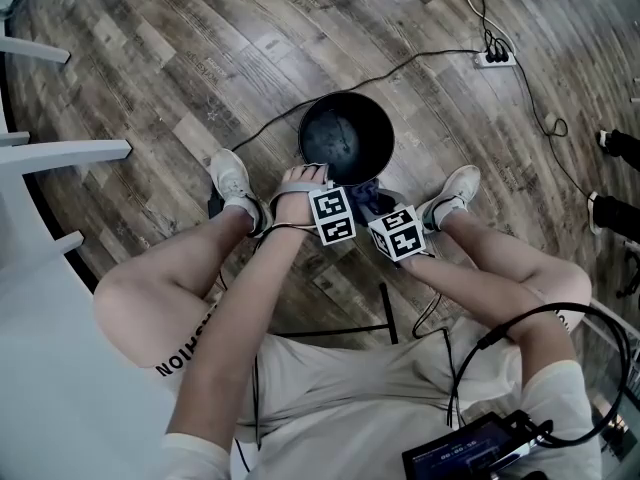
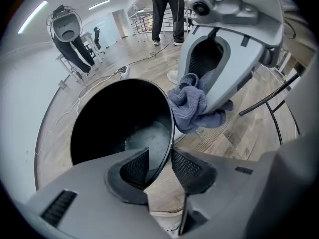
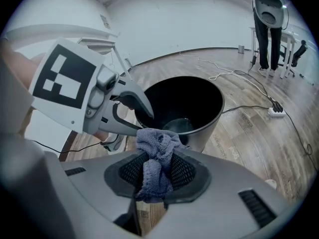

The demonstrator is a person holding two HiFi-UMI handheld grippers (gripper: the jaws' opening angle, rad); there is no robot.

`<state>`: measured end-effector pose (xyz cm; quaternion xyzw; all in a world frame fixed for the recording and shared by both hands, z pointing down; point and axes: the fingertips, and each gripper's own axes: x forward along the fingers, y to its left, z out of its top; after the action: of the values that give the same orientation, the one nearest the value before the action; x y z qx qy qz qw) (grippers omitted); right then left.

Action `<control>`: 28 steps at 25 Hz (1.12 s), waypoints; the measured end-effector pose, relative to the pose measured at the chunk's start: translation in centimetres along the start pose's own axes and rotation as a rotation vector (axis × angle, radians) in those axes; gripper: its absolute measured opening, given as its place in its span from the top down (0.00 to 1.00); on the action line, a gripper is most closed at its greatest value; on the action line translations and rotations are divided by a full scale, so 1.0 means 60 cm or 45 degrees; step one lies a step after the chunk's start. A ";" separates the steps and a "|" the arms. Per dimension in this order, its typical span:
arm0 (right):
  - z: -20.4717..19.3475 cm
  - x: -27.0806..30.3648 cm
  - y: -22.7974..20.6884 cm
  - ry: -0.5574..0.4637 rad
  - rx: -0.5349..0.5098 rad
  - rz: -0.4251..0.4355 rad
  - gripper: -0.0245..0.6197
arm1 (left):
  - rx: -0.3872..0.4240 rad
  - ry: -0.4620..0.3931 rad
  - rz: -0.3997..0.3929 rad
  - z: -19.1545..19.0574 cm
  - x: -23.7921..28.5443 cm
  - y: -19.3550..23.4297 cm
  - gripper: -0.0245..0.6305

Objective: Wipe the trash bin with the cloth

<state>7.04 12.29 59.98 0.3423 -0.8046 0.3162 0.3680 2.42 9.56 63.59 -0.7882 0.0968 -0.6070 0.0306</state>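
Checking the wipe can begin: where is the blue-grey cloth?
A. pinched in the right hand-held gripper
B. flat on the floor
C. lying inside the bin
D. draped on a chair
A: the right gripper view shows the cloth pinched between the jaws of the right hand-held gripper, just outside the trash bin.

Bin (image 1: 345, 133): black, smooth, plastic by the look; inner wall glossy, bottom throws back light. Cloth (image 3: 155, 146): blue-grey terry, looped nap, matt, softly crumpled. Floor (image 1: 200, 58): wood-grain planks, grey-brown, weathered look, faint sheen. Left gripper (image 2: 159, 166) and right gripper (image 3: 157, 172): grey matt plastic shells, smooth. Jaws faced with black pads (image 2: 187, 167), fine grid texture, rubbery look. Marker cube (image 1: 333, 215): white faces, black print, matt.
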 end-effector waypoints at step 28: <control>-0.105 0.175 -0.081 0.189 0.009 -0.087 0.80 | 0.079 -0.054 -0.010 0.008 -0.012 0.010 0.75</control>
<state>8.00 11.00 73.07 0.3465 -0.7619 0.3308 0.4360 2.64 9.10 62.67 -0.8001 0.0742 -0.5928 0.0546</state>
